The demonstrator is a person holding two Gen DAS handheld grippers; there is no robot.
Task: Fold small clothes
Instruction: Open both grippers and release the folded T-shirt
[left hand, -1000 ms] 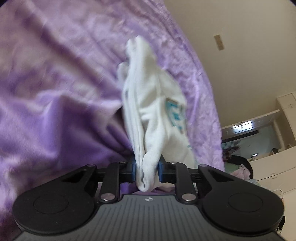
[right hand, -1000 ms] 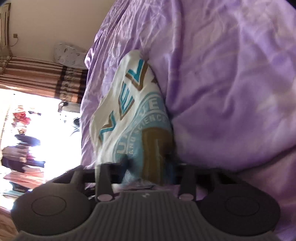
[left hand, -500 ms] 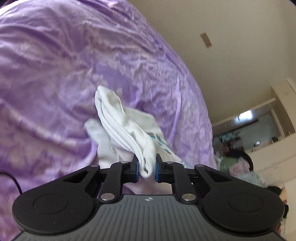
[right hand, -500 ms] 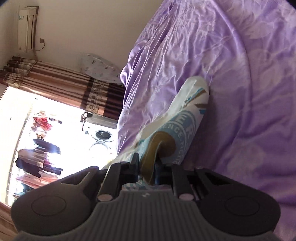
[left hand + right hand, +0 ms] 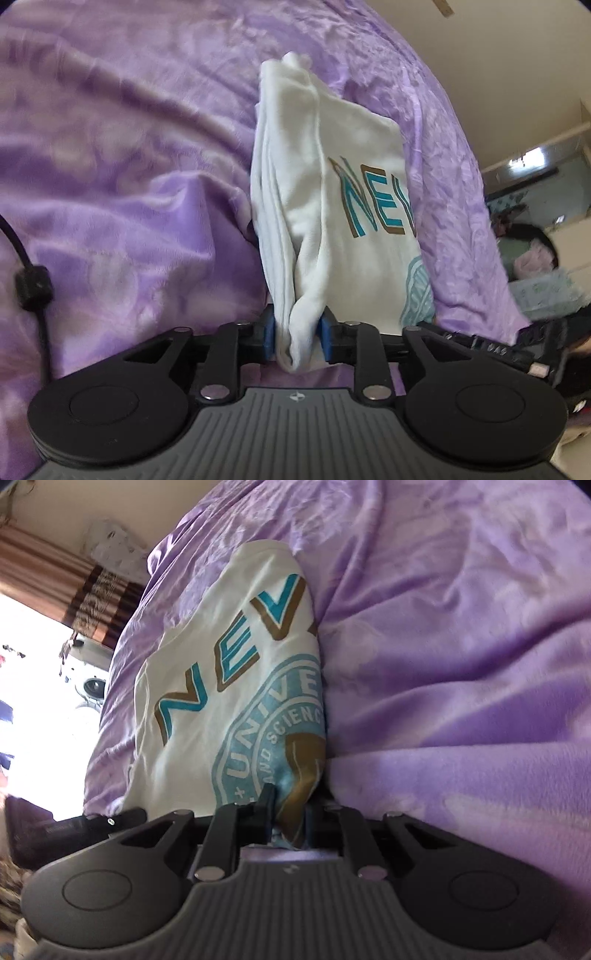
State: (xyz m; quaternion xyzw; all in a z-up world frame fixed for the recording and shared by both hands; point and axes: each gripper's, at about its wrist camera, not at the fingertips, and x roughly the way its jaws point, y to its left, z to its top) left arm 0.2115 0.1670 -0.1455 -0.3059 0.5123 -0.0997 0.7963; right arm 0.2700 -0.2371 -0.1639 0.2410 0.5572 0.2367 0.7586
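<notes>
Jaws, left gripper (image 5: 297,338): blue pads just eased wider, thick bunched edge of white printed cotton T-shirt (image 5: 325,206) between them, apparently pinched. Jaws, right gripper (image 5: 290,823): nearly closed, clamped on printed corner of same shirt. Garment: already folded into several layers, held up over crumpled purple bedspread (image 5: 129,184). Remaining, by judgement: laying down, final fold, smoothing.

The shirt (image 5: 343,192) lies on the bedspread (image 5: 129,184), between both hand-held grippers.
</notes>
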